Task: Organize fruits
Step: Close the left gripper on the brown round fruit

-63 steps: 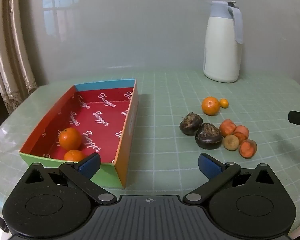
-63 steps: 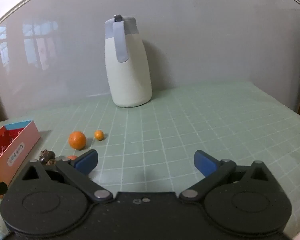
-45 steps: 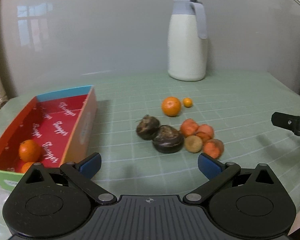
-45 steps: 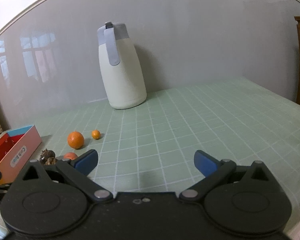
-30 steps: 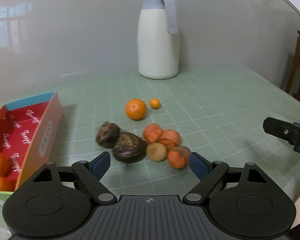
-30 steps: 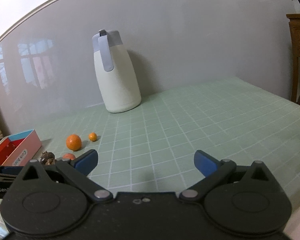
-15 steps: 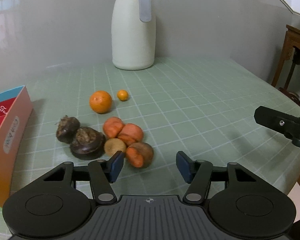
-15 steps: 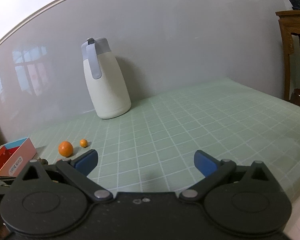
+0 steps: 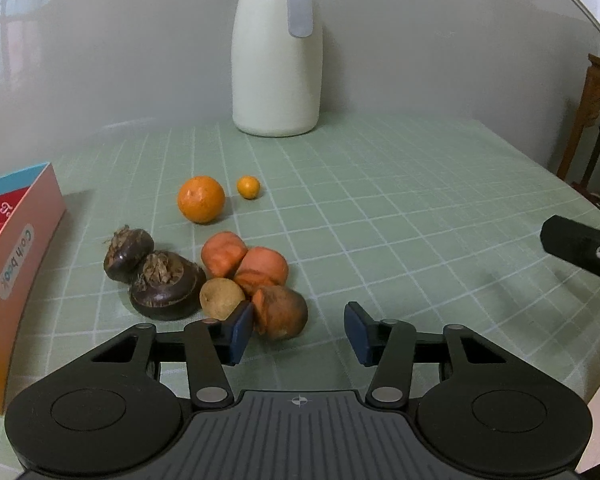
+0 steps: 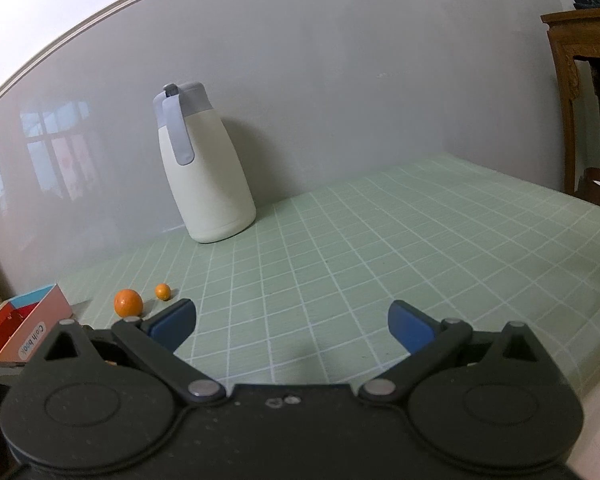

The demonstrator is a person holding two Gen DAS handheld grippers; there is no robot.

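Observation:
In the left wrist view a pile lies on the green grid tablecloth: two dark water chestnuts [image 9: 166,285], a small tan round fruit [image 9: 221,298], and three orange carrot-like pieces [image 9: 280,311]. Behind them sit a tangerine [image 9: 201,199] and a tiny kumquat [image 9: 248,187]. My left gripper [image 9: 298,334] is open and empty, its left finger just beside the nearest orange piece. The red fruit box [image 9: 14,248] stands at the left edge. My right gripper [image 10: 292,326] is open and empty, held over the table; its tip shows in the left wrist view [image 9: 580,246]. The tangerine [image 10: 128,302] and box [image 10: 28,326] also show at the right wrist view's left.
A white thermos jug with a grey lid [image 9: 277,52] stands at the back against the wall; it also shows in the right wrist view [image 10: 202,168]. Wooden furniture [image 9: 594,120] stands past the table's right edge.
My left gripper has swung right from the box to the fruit pile and moved closer. Its jaws have narrowed from wide open. The right gripper has tilted up and drifted right.

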